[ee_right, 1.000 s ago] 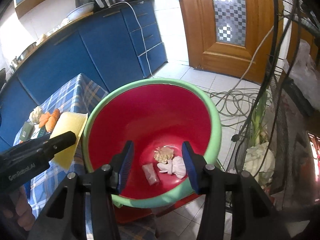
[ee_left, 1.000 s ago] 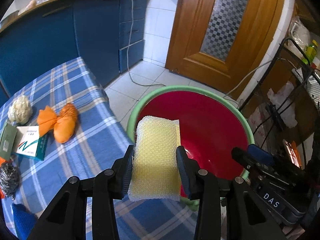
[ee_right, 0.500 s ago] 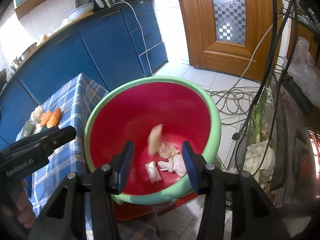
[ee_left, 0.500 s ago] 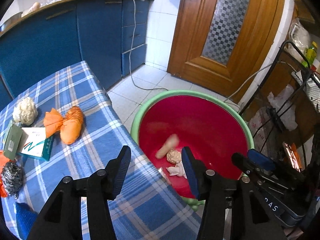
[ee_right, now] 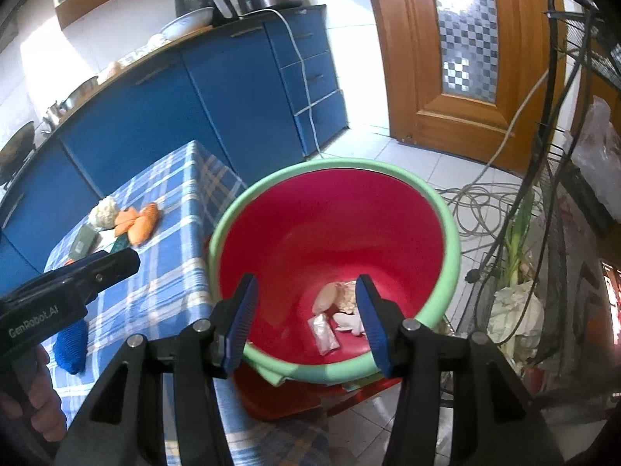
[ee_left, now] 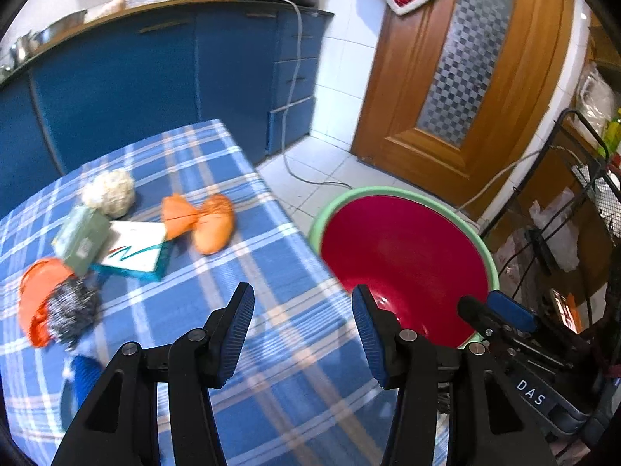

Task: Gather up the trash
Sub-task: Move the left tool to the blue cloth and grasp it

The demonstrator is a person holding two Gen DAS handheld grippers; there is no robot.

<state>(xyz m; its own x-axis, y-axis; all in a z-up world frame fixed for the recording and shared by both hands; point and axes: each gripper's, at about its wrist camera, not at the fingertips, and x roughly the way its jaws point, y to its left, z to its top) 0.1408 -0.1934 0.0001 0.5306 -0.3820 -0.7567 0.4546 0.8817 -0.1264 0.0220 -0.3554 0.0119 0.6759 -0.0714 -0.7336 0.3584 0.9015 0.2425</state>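
Empty-handed, the left gripper [ee_left: 302, 334] hangs over the blue checked tablecloth [ee_left: 186, 303], its blue-padded jaws apart with nothing between them. Beside it, the right gripper [ee_right: 304, 320] is poised above the red basin with the green rim [ee_right: 450, 233]; its jaws are opening, and they too hold nothing.

Beyond the left gripper, toward the far side of the table, the trash not yet collected lies in a loose cluster: an orange crumpled wrapper [ee_left: 200, 221], a white wad [ee_left: 109, 193], a white-and-teal carton [ee_left: 134, 253] with a small green box [ee_left: 81, 237] leaning on it, and a steel scouring pad [ee_left: 73, 312] resting against an orange bag [ee_left: 37, 295]. A dark blue knitted piece [ee_left: 83, 380] sits nearest the camera at the left.

All of it looks light. The wrapper and wad should be soft and crushable, best pinched across the middle; the wrapper's twisted waist offers a natural hold. The cartons appear stiffer and could slip between the pads unless taken across their narrow sides. The springy scouring pad may snag on the bag beneath it.

The basin stands just off the table's edge, on what seems a red stool. At its bottom lie a pale yellowish piece [ee_right: 326, 297], a small clear packet [ee_right: 323, 332], a crumpled lump and a white scrap, bunched together.
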